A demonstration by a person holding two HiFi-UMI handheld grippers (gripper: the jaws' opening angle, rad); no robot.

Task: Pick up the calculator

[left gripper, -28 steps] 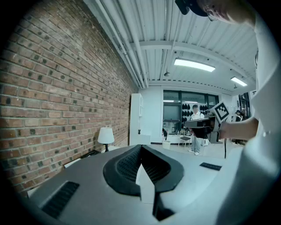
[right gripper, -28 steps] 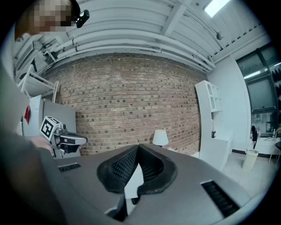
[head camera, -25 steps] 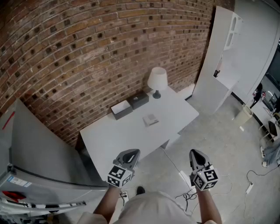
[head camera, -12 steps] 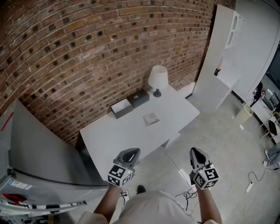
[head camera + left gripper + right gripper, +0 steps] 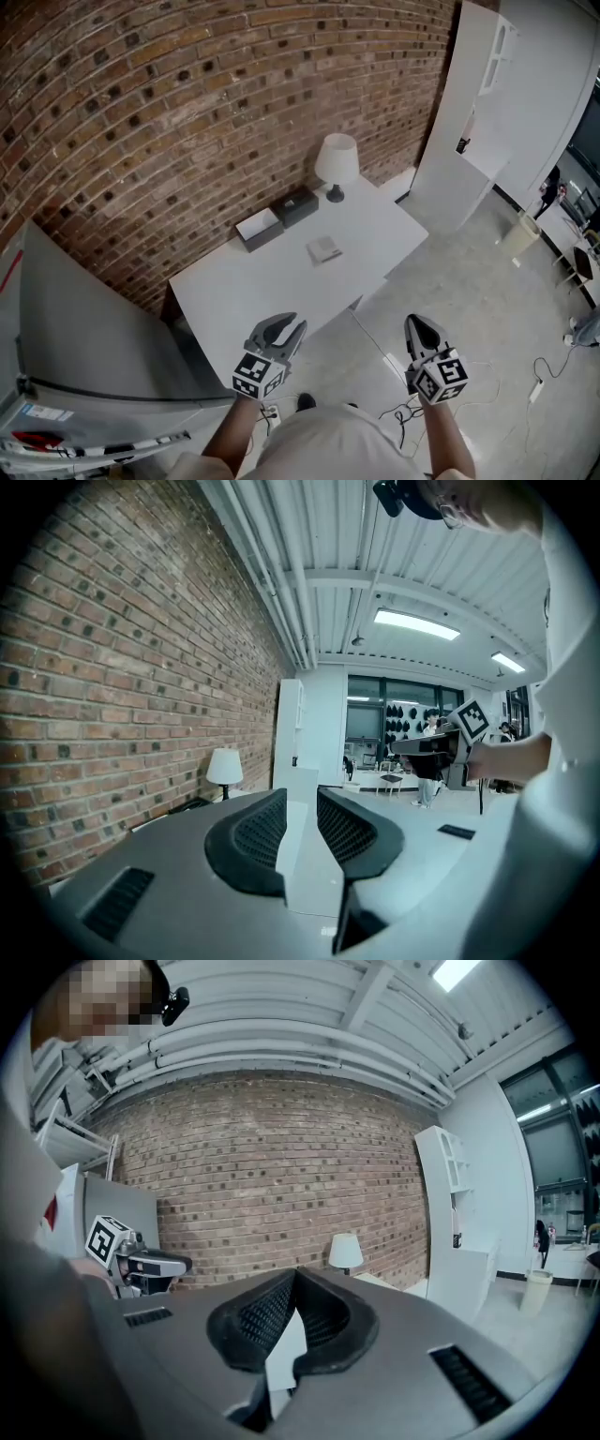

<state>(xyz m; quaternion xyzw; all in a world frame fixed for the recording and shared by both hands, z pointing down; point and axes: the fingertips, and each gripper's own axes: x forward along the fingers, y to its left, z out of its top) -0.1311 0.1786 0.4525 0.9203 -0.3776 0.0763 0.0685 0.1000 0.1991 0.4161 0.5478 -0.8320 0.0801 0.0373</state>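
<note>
Left gripper [image 5: 285, 327]: near table edge, jaws opening, narrow gap, nothing between.
Right gripper [image 5: 420, 329]: over floor, jaws together, empty.
Calculator [image 5: 324, 250]: flat, mid-table [image 5: 234, 291], well beyond both.
Risk: a gap too narrow would likely shove it toward the far lamp [image 5: 336, 165].

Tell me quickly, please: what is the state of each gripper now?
Left gripper: jaws apart and opening, nothing between them.
Right gripper: closed, holding nothing.
</note>
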